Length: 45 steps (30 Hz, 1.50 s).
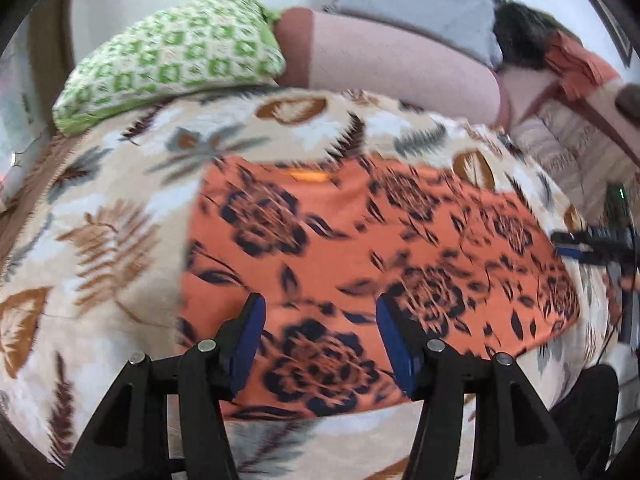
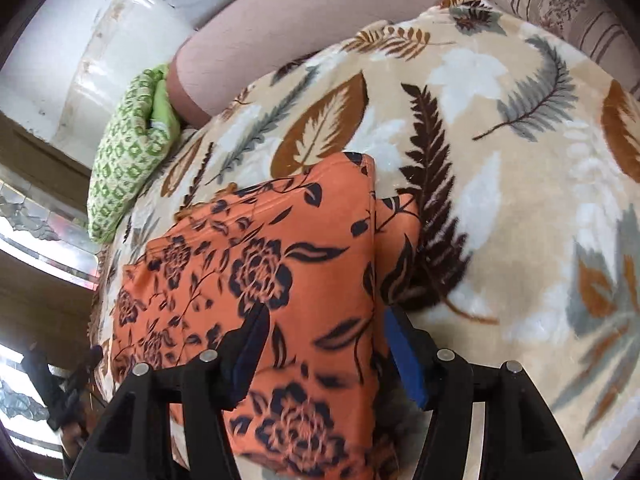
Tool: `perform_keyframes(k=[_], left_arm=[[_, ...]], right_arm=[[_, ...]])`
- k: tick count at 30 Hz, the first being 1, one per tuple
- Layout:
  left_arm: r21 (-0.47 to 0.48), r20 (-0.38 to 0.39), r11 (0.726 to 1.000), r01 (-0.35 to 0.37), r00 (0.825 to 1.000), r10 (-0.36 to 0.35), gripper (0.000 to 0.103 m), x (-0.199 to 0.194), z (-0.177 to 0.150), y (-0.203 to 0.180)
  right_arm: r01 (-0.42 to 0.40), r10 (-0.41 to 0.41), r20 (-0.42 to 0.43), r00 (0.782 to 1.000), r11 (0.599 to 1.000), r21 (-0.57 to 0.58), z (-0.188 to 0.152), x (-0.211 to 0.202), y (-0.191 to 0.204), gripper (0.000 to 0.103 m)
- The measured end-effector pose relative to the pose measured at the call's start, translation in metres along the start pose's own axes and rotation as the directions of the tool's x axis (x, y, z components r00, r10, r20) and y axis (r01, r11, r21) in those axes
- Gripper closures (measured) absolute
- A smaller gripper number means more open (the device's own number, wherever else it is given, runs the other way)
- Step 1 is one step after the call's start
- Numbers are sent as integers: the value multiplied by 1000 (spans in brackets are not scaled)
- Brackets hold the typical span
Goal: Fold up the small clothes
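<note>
Each camera sits just behind its own two fingers and looks forward and down past them, close over the bed. The left camera sees the orange cloth (image 1: 360, 248) spread under and beyond its fingers (image 1: 250, 332). The right camera sees the same cloth (image 2: 260, 280) under its fingers (image 2: 404, 356). Both views share the cloth, the leafy blanket (image 1: 100, 240) (image 2: 500, 160) and the green pillow (image 1: 172, 56) (image 2: 128, 152) far ahead.

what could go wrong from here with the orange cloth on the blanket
1. Both the left gripper and right gripper are open and hold nothing, so the loose orange cloth may spring out of its fold.
2. An under layer pokes out at the cloth's right edge, so further folds could come out uneven.
3. The plush blanket is soft; a low pinch might catch it too.
</note>
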<state>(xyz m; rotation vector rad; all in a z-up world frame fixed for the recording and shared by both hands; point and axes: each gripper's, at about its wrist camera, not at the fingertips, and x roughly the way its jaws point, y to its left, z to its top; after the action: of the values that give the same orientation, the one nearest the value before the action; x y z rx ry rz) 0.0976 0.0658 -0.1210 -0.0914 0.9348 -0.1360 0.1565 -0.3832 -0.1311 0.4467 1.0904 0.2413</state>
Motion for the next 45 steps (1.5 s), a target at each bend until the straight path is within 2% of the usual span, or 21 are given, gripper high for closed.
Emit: perform_keyframes(k=[1,3,4,8,11,12,14,17,18,19,20,26,29,30,31,34,36,37,38,43,45], left_arm=[[10,-4,1000,5,1000,-5,45,3,-3,-4],[34,-18,999,-1,1000,1,45,9,-10,-10],[42,-22,999,-12,1000,13,45,12,-12,-12],[34,-35,999,-39,999,40,45,15,-14,-7],[22,-32,999,-37,999,37,45,13,-16,0],[20,-38,999,-42,998,42,45,14,-16,2],[8,-26,999,-52,998,52,45,9,-16,6],[-30,18,999,-36,999,37,45,-9,-19,19],[-46,28,998,-34,999,35,44,-14,-21,24],[-72,35,997,-30,999,33,41,-19,-24,31],[-93,36,995,-32,999,35,40,-21,-28,37],[-176,23,982,-75,996,81,40,-21,-47,68],[-214,8,973,-86,996,89,40,-18,-51,80],[-225,6,971,-76,997,80,40,-17,-51,83],[-236,7,969,-76,997,80,40,-16,-51,87],[-264,-13,963,-63,998,62,40,-7,-48,94],[-260,-29,964,-57,998,51,45,-1,-46,94],[-244,-36,969,-40,999,32,63,1,-44,92],[-233,-45,972,-34,999,24,70,3,-43,91],[-235,-67,971,-50,997,35,67,10,-43,93],[-225,-56,973,-58,997,46,66,4,-41,93]], right_arm=[[6,-6,-21,1000,1000,-16,-1,7,1,66],[37,-39,-67,997,999,-30,-2,17,1,76],[32,-34,-68,997,999,-24,-2,15,1,89],[2,-2,4,1000,1000,28,-6,-24,-2,98],[116,-119,35,992,991,63,-21,-37,-20,99],[105,-106,10,994,989,102,-25,-31,-32,94],[-29,36,-27,999,976,217,-36,-25,-53,94],[-129,121,55,991,974,187,-55,-47,-46,82],[-124,118,45,992,977,175,-61,-50,-44,61],[-115,110,35,993,981,158,-69,-52,-40,29],[-104,99,43,994,986,133,-77,-55,-37,22],[-69,69,51,996,998,7,-82,-57,-16,21],[-41,41,-15,999,998,-44,-81,-34,-4,38],[-25,24,-42,999,999,-47,-82,-28,-3,67],[7,-9,-48,999,999,-53,-82,-26,-3,77],[-8,6,-37,999,999,-42,-82,-35,-4,91],[-16,15,-27,1000,999,-43,-82,-44,-1,93],[-18,16,-26,1000,999,-51,-83,-49,3,93],[-18,17,-23,1000,998,-55,-85,-53,5,93],[13,-9,-85,996,999,46,-110,-27,-20,94],[-45,49,-58,997,997,69,-110,-33,-23,91]])
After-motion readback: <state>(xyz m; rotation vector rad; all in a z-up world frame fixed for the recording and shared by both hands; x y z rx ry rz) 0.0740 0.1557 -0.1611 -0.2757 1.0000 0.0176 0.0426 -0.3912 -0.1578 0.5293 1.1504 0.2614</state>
